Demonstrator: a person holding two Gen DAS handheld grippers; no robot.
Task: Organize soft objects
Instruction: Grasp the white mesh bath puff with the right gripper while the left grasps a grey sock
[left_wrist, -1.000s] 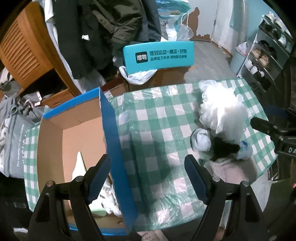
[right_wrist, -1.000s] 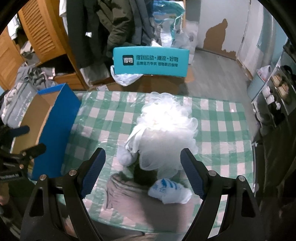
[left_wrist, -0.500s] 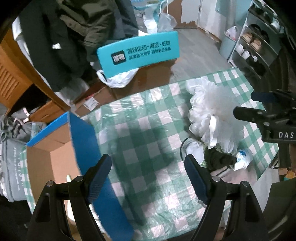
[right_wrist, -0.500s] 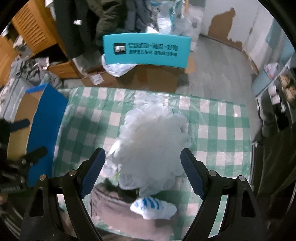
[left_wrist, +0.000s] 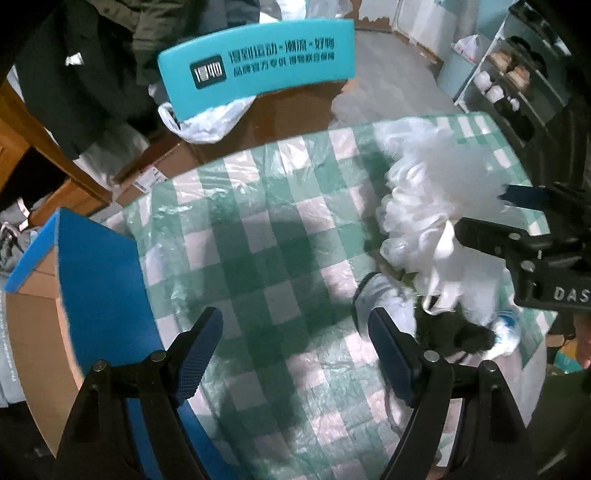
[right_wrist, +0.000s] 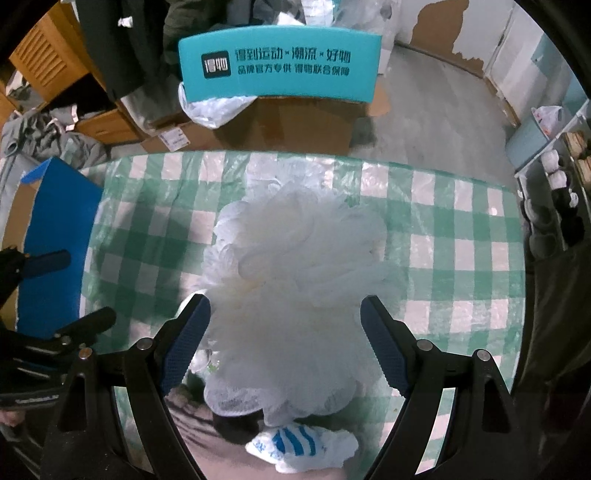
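Observation:
A fluffy white mesh bath pouf lies on the green-checked tablecloth; it also shows in the left wrist view. My right gripper is open, its jaws on either side of the pouf's near half. Under the pouf lie a white sock with blue stripes, a dark sock and a grey-pink cloth. My left gripper is open and empty above the cloth, left of the pile. A blue-sided cardboard box stands at the table's left.
A teal chair back with printed text and brown cartons stand beyond the far table edge. Dark coats hang at the back left. A shoe rack is at the right.
Both grippers moved forward and lower over the table. The right gripper's jaws now flank the pouf. The left gripper swung right, away from the box, toward the pile.

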